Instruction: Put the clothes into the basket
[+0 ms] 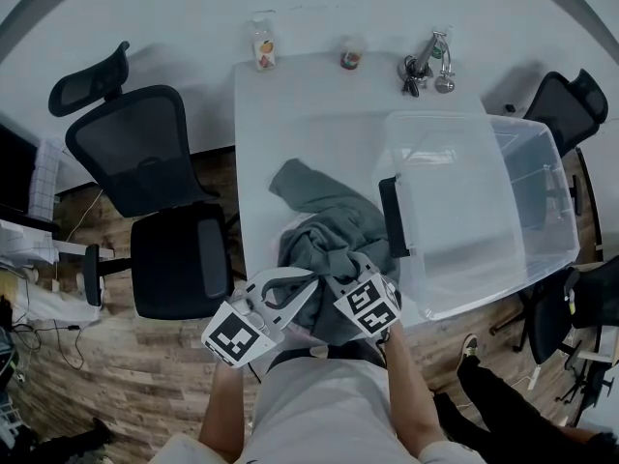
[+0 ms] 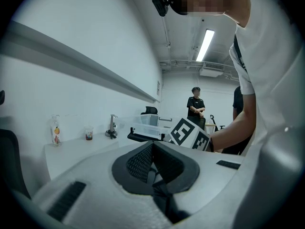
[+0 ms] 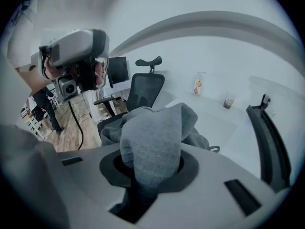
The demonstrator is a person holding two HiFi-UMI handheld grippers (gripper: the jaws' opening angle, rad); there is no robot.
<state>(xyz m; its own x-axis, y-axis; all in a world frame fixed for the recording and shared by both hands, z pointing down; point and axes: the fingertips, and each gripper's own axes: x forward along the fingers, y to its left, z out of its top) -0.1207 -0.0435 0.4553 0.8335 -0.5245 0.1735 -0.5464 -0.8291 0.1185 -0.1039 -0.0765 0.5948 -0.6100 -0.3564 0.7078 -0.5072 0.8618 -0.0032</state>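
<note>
Right tongs pinch one fold of the grey garment, left tongs sit closed and empty; trailing cloth may catch the rim of the basket and pull free.

I have open surface across the upper middle of the frame, between the grey garment heap and the bottle, cup and metal clutter along its far edge. At right, the clear bin stands open-topped. Its near wall and black handle rise just beside the heap. Office chairs crowd the left side.
</note>
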